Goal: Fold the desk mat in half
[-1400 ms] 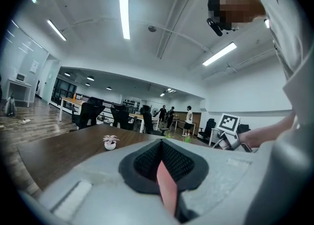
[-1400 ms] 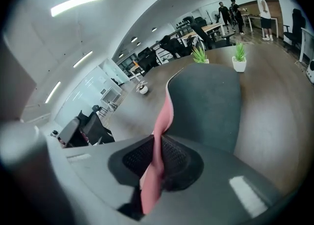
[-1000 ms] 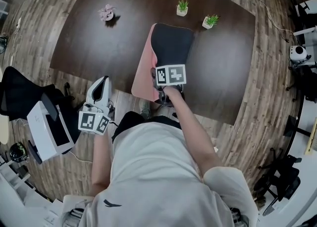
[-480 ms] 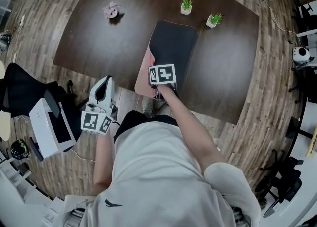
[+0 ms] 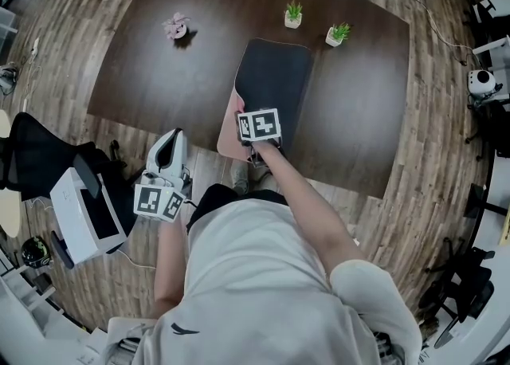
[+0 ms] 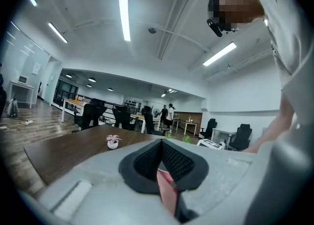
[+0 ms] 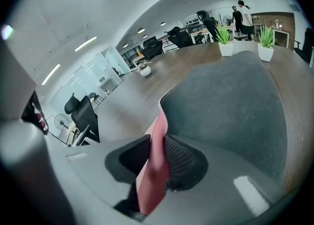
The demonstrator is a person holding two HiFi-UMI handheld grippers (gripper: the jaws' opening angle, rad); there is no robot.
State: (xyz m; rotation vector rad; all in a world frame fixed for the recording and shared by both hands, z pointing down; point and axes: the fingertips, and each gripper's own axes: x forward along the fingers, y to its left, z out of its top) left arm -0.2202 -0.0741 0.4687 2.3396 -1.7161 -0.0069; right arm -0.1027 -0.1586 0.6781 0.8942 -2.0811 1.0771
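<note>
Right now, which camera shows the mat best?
Head view: nearly the whole folded mat on the table. The right gripper view shows only its near end, pink edge between opening jaws. The left gripper view doesn't clearly show it.

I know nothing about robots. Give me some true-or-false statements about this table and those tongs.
1. The desk mat lies dark side up on the table. True.
2. Three small potted plants stand on the table too. True.
3. The left tongs grip the mat. False: they hang over the floor, off the table.
4. The right tongs hold a plant. False: they are at the mat's near edge, jaws opening, its pink edge between them.
</note>
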